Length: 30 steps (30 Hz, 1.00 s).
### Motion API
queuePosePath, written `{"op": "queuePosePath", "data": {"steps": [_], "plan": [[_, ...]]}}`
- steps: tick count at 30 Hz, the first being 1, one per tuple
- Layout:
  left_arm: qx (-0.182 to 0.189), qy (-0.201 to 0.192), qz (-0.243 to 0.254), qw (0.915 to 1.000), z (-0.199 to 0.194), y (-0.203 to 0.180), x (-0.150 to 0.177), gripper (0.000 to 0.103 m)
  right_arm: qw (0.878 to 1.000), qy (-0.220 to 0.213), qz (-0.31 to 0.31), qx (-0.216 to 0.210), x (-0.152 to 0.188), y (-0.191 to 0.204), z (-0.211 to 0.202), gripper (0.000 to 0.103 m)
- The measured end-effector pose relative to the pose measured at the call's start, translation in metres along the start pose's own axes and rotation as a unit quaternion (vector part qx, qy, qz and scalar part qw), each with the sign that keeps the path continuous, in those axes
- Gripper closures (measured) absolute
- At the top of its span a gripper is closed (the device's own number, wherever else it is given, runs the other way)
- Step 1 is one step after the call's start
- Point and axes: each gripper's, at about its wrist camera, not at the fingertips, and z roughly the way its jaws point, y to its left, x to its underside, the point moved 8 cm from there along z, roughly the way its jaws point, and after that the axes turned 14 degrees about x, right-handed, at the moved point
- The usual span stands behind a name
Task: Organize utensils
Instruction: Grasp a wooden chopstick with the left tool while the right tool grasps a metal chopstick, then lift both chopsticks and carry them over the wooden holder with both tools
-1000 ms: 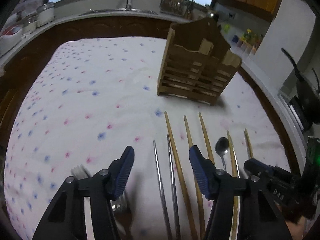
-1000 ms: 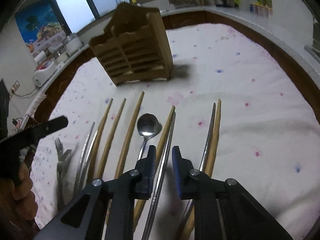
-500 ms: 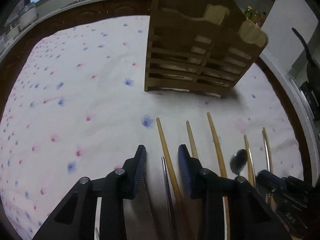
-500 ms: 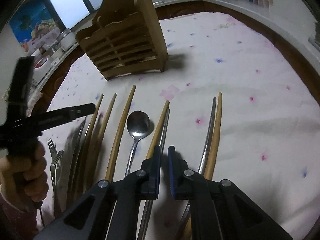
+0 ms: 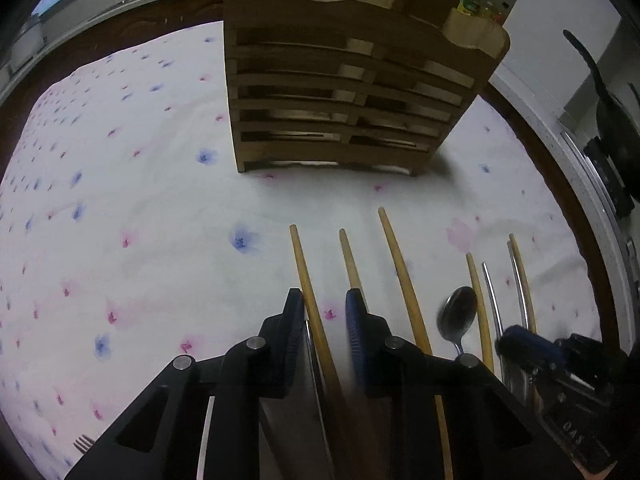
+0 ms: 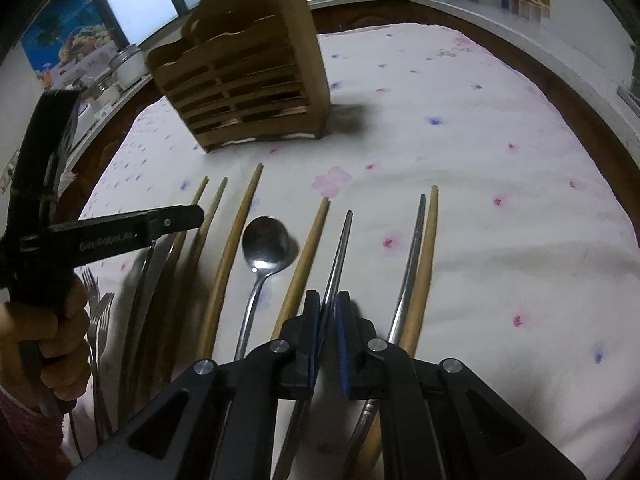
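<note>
A slatted wooden utensil holder (image 5: 344,92) stands upright on the flowered cloth; it also shows in the right wrist view (image 6: 248,88). Wooden and metal chopsticks, a spoon (image 6: 264,240) and forks (image 6: 96,304) lie in a row in front of it. My left gripper (image 5: 324,308) straddles the leftmost wooden chopstick (image 5: 304,272) and a metal one beside it, jaws narrowed with a gap left. My right gripper (image 6: 328,308) is shut on a metal chopstick (image 6: 340,248) that lies on the cloth. The left gripper also shows in the right wrist view (image 6: 176,220).
The cloth (image 5: 120,200) covers a round table with a dark wooden rim (image 6: 560,80). Kitchen counters with jars (image 6: 128,64) and bottles (image 6: 524,4) ring the table. The spoon also shows in the left wrist view (image 5: 458,314).
My left gripper moved forward toward the holder and its jaws narrowed around the leftmost chopsticks. My right gripper closed onto the metal chopstick.
</note>
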Motion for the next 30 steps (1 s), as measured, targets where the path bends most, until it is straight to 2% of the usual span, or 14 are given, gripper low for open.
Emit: {"op": "queuePosePath", "data": {"steps": [6, 10, 13, 16, 22, 30], "plan": [[-0.015, 0.012, 0.019, 0.9996, 0.004, -0.003, -0.005, 0.083, 1.0, -0.002, -0.006, 0.001, -0.013, 0.003, 0.009, 0.095], [-0.036, 0.014, 0.042, 0.9983, 0.002, -0.004, -0.005, 0.096, 1.0, -0.012, -0.015, 0.003, -0.016, 0.005, 0.012, 0.096], [-0.03, 0.01, 0.039, 0.9987, 0.002, -0.004, -0.006, 0.097, 1.0, -0.017, -0.02, 0.007, -0.015, 0.006, 0.012, 0.096], [-0.02, 0.003, 0.027, 0.9994, -0.004, -0.005, -0.005, 0.098, 1.0, -0.009, -0.001, -0.013, -0.016, 0.004, 0.009, 0.097], [0.009, -0.049, 0.023, 0.9985, -0.051, -0.024, -0.006, 0.099, 0.998, -0.043, 0.02, -0.041, -0.023, -0.003, -0.029, 0.098], [0.048, -0.123, 0.032, 0.9907, -0.144, -0.049, 0.014, 0.099, 0.992, -0.101, 0.025, -0.068, -0.031, -0.001, -0.09, 0.098]]}}
